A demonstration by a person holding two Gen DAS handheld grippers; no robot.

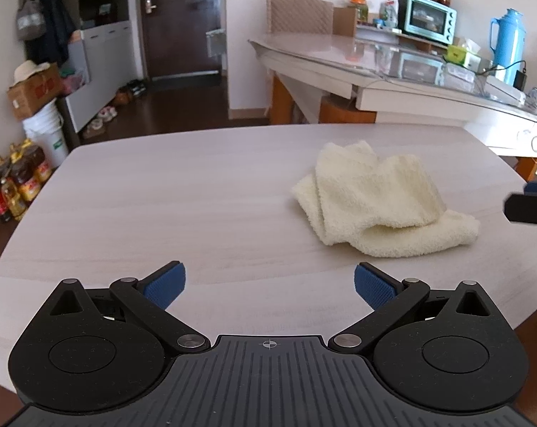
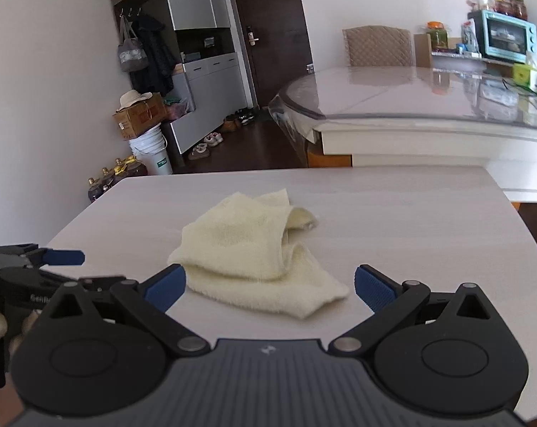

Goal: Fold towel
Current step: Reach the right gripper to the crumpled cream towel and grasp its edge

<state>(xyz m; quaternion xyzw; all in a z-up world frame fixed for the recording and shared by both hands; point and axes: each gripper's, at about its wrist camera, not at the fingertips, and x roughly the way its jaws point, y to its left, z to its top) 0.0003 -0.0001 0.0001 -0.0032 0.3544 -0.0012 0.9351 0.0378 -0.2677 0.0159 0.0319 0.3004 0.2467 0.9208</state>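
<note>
We have the small cream-yellow terry towel [image 1: 378, 203] lying on the pale wood-grain tabletop [image 1: 161, 195], towards the right side and at mid-depth in the left wrist view. From the right wrist view the same towel [image 2: 254, 259] sits just beyond our right gripper [image 2: 270, 286], with its near edge close to the left blue pad.

How it lies: in a loose heap, not a flat stack. One layer is doubled over another, two or three edges fan out unevenly at the left, a rounded lobe trails off to the near right, and a corner stands up in a soft peak at the far side. Edges are not aligned and corners do not meet.

Tools: our left gripper [image 1: 270, 286] hangs over bare table, near and left of the towel, jaws spread wide with nothing between them. Our right gripper is likewise spread wide and empty, and touches no cloth that we can see.

Judgement on progress: a neat fold is not present. The heap would fit either a towel dropped in a bunch or one partly doubled and gone slack; we cannot tell which. What remains, as far as we can see, is getting the layers flat with the edges squared.
</note>
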